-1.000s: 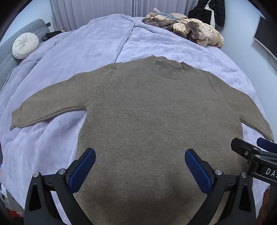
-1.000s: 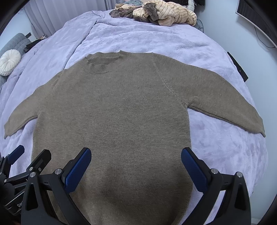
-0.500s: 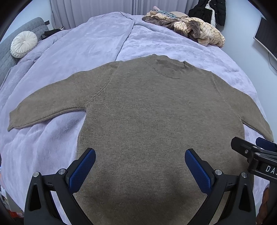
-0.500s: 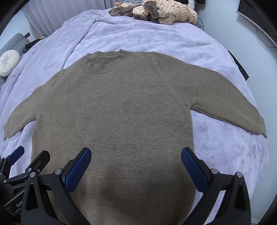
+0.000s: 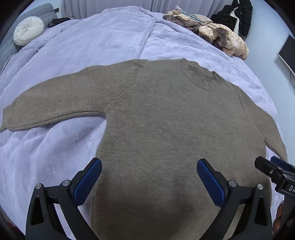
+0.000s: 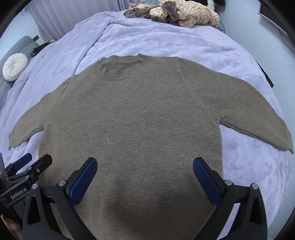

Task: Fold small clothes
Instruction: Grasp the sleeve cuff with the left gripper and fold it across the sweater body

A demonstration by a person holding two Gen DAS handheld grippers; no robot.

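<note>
A brown knit sweater [image 5: 166, 120] lies flat on the lilac bedspread, front up, both sleeves spread out, collar [image 6: 118, 68] at the far side. It also shows in the right wrist view [image 6: 138, 120]. My left gripper [image 5: 149, 177] is open and empty, hovering over the lower left part of the sweater's body. My right gripper [image 6: 144, 175] is open and empty over the lower right part. The right gripper's tip shows at the right edge of the left wrist view [image 5: 272, 169]; the left gripper's tip shows at the left edge of the right wrist view [image 6: 29, 166].
A pile of beige and brown knitwear [image 6: 177, 13] lies at the far end of the bed [image 6: 166, 38]. A round white cushion [image 5: 28, 33] sits at the far left by a grey headboard. A dark garment [image 5: 234, 14] hangs at the back right.
The left gripper has swung left, so the sweater's left sleeve now fills more of its view. Both grippers have moved slightly forward over the sweater. Both stay open.
</note>
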